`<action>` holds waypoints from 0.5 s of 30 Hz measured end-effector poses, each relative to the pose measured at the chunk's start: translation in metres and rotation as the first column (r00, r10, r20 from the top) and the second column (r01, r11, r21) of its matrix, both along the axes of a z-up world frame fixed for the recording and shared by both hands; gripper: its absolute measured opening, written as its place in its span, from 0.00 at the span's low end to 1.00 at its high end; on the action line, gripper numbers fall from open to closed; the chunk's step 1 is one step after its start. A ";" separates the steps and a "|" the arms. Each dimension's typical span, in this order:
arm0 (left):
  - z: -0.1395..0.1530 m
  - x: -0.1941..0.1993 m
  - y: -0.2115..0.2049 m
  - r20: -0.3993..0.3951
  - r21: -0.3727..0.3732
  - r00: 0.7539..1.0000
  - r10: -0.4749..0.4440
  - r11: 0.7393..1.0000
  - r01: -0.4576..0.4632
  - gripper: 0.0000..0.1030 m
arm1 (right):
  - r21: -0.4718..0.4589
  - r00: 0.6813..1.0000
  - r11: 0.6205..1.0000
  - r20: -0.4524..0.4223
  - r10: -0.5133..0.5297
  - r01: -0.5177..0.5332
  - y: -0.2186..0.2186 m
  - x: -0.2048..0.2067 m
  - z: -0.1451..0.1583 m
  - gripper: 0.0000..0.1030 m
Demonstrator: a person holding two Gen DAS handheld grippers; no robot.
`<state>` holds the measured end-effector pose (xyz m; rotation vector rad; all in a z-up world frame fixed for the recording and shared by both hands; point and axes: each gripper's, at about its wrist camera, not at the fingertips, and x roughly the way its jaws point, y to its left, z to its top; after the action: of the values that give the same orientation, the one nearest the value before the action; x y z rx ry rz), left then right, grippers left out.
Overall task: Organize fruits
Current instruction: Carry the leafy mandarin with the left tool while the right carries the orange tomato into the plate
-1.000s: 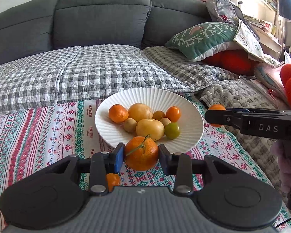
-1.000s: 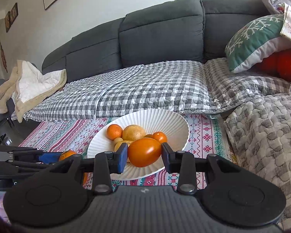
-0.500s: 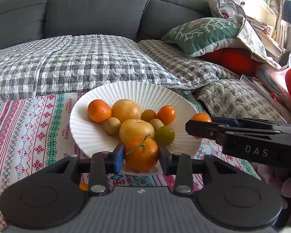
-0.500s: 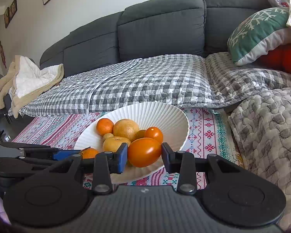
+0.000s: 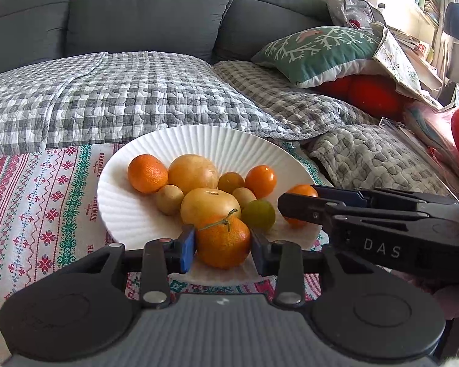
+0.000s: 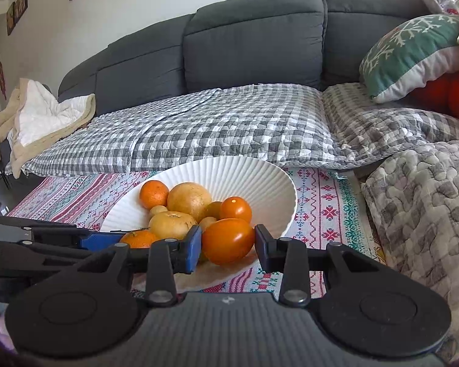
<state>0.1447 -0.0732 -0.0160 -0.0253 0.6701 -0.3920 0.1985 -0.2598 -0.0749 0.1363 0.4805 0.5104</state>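
"DAS" on the right hand-held gripper (image 5: 300, 205) pinching a tomato (image 6: 228, 241) — left hand-held gripper (image 5: 223, 246) clamped on a mandarin (image 5: 222, 241).

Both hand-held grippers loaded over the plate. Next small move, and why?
Probably lower a little further, then release. The left hand-held gripper is shut on a stemmed orange mandarin, the right hand-held gripper on a smooth orange tomato; both sit over the near rim of the ribbed white plate, beside the fruit pile. Contact with the plate isn't clear, so ease down first.
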 end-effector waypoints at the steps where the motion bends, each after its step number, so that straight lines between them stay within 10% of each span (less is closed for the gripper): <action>1: 0.000 0.000 0.000 0.002 0.002 1.000 -0.002 1.000 0.002 0.29 | 0.004 1.000 1.000 0.001 -0.001 0.001 0.000 0.001 0.000 0.33; 15: -0.003 -0.001 -0.003 0.001 0.012 1.000 -0.019 1.000 0.019 0.32 | 0.022 1.000 1.000 0.006 -0.001 0.001 0.000 0.001 0.002 0.37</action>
<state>0.1437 -0.0760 -0.0187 -0.0076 0.6714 -0.4064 0.1996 -0.2598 -0.0731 0.1560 0.4691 0.5155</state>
